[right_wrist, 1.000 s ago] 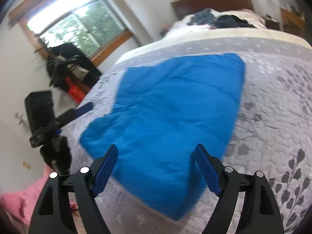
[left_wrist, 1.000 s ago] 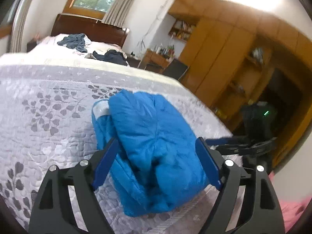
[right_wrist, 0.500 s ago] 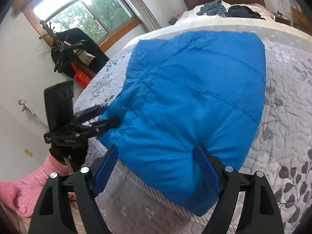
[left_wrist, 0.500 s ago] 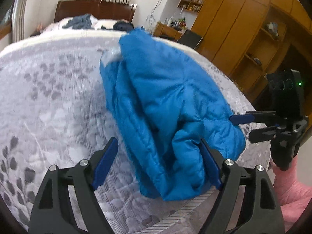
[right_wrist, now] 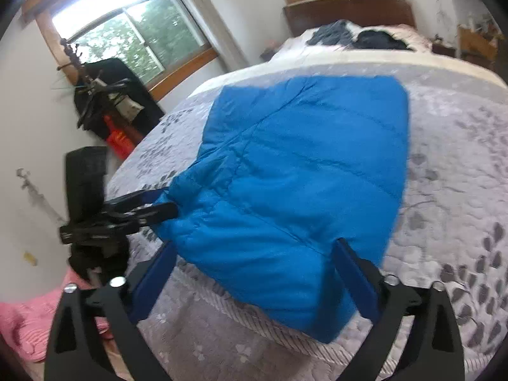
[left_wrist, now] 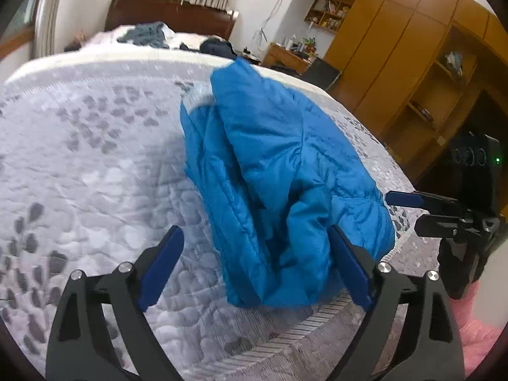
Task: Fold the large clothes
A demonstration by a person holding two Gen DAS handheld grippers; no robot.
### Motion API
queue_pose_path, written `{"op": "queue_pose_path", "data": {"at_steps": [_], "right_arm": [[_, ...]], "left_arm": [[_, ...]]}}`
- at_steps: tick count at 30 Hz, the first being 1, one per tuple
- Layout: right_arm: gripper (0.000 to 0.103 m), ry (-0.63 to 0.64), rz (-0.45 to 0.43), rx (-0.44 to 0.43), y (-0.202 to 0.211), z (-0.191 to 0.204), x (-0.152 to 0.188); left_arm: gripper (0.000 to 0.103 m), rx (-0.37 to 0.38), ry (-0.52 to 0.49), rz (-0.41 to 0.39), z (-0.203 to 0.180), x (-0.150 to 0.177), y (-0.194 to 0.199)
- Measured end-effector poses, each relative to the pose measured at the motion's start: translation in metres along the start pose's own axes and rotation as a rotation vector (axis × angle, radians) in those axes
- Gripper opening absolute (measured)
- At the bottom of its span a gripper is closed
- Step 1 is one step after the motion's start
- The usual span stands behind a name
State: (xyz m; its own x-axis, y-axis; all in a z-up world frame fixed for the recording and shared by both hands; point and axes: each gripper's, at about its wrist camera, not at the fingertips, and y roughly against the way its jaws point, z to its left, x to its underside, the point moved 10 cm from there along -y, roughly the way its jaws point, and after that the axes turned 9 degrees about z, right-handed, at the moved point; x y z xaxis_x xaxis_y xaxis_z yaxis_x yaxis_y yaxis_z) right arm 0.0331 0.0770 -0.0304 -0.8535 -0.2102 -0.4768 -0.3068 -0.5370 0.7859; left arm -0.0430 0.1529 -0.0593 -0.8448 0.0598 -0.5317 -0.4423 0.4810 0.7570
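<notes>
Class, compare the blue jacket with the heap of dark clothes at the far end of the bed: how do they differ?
The blue jacket is bright blue; the heap of dark clothes is grey and near black. The jacket is folded into a compact block with fairly straight edges; the heap lies crumpled and unfolded. The jacket sits at the near edge of the bed, the heap by the headboard. Both rest on the same bed.

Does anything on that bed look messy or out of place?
Yes. The blue jacket lies bunched, its near end overhanging the bed's edge. Two dark garments sit crumpled near the headboard.
</notes>
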Motion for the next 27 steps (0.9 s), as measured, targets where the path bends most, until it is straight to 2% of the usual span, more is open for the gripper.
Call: {"op": "queue_pose_path", "data": {"at_steps": [4,11,20,27], "right_arm": [[0.099,-0.006,-0.047,0.106,0.015,-0.003,0.005],[0.099,-0.008,-0.085,0.266,0.027,-0.001,0.014],[0.099,-0.046,-0.089,0.317,0.036,-0.005,0.023],[0.099,-0.094,-0.08,0.379,0.042,-0.013,0.031]], "left_arm": [[0.095,-0.046,0.005,-0.02,-0.01,0.0,0.02],[0.097,-0.118,0.0,-0.035,-0.025,0.007,0.039],[0.098,-0.165,0.032,-0.031,-0.029,0.018,0.048],[0.099,-0.258,0.06,-0.026,-0.018,0.028,0.051]]}}
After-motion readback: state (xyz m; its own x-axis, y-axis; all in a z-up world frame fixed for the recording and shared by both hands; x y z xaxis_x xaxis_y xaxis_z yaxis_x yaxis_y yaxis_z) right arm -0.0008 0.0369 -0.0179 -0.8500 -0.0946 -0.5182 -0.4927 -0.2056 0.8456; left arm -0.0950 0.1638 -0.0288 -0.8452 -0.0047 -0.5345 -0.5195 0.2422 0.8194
